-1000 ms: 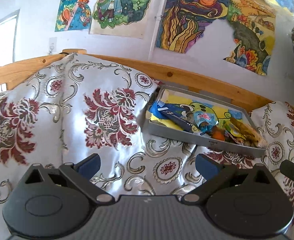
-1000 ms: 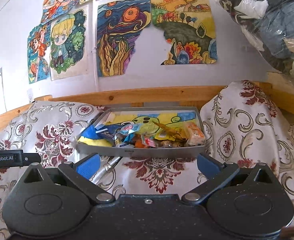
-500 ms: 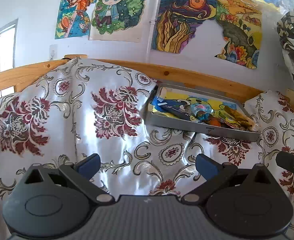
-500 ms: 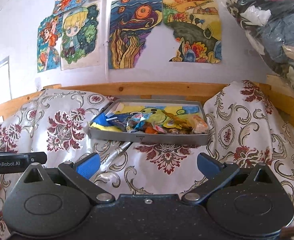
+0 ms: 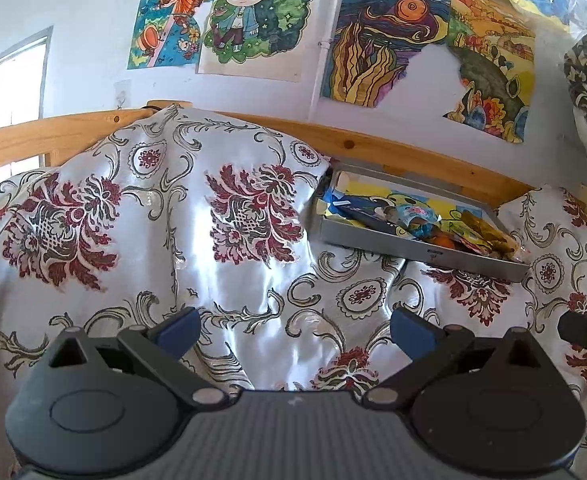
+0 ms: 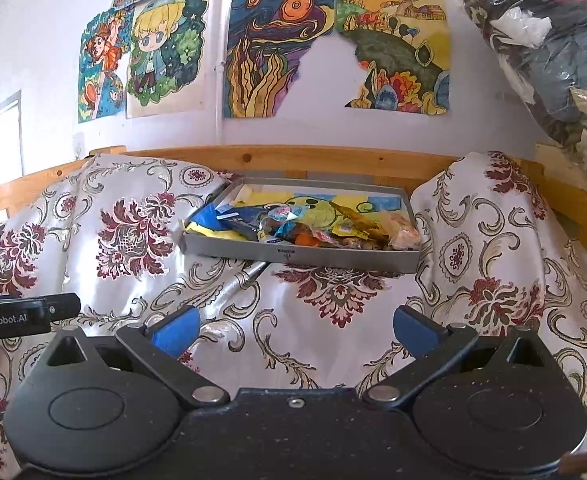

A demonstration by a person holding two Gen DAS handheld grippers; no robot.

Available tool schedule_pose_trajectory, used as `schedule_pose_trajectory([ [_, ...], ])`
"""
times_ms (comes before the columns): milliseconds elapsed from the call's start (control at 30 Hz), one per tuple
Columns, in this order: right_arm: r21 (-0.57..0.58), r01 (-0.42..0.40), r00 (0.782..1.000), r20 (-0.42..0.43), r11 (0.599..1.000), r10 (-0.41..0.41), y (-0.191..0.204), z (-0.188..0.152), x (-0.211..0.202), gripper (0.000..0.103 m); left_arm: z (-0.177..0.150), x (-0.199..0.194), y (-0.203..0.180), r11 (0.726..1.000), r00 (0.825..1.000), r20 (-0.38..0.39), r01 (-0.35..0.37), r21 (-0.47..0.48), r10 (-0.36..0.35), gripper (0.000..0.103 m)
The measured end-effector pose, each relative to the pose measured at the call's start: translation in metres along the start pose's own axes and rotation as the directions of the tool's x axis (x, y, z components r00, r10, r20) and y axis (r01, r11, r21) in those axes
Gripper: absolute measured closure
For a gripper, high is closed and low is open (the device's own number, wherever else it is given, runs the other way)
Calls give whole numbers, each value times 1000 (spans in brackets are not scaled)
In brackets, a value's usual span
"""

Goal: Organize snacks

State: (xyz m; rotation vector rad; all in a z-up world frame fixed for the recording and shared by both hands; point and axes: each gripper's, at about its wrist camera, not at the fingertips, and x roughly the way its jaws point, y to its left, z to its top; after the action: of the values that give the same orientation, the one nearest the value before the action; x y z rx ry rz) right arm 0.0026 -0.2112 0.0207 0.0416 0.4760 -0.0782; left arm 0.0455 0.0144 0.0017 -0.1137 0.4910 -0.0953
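A shallow grey tray (image 6: 301,254) rests on a white floral cloth, pushed against a wooden rail. Inside it lie several snack packets (image 6: 317,228): blue, yellow and orange wrappers in a loose heap. The left wrist view shows the same tray (image 5: 421,254) to the upper right, with packets (image 5: 417,222) piled in it. My left gripper (image 5: 295,326) is open and holds nothing, well short of the tray. My right gripper (image 6: 296,326) is open too, also well back from the tray. The other gripper's black body (image 6: 17,316) shows at the left edge.
The floral cloth (image 6: 133,232) humps up high on both sides of the tray. A wooden rail (image 6: 301,158) runs behind it, under a wall of coloured drawings (image 6: 273,52). Bagged clothes (image 6: 553,40) bulge at the upper right. A metal rod (image 6: 241,278) pokes out below the tray.
Both grippers have drawn back from the tray, which now looks smaller and farther off in both views. Both stay open with nothing in them.
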Motion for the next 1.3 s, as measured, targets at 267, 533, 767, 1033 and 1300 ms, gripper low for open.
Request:
schedule_pose_trajectory([
  [267, -2, 0, 1000, -11, 1000, 0, 1, -1, 2, 1, 0, -2, -2, 1000, 1000, 13, 6, 11, -7, 1],
  [533, -3, 0, 1000, -14, 1000, 0, 1, -1, 3, 1, 0, -2, -2, 1000, 1000, 14, 8, 8, -9, 0],
  [767, -5, -1, 1000, -16, 1000, 1, 2, -2, 4, 1, -1, -2, -2, 1000, 1000, 14, 8, 8, -8, 1],
  [1033, -5, -1, 1000, -16, 1000, 1, 2, -2, 4, 1, -1, -3, -2, 1000, 1000, 16, -5, 11, 5, 0],
  [1300, -7, 0, 1000, -18, 1000, 0, 2, -2, 4, 1, 1, -7, -5, 999, 999, 38, -13, 31, 11, 1],
])
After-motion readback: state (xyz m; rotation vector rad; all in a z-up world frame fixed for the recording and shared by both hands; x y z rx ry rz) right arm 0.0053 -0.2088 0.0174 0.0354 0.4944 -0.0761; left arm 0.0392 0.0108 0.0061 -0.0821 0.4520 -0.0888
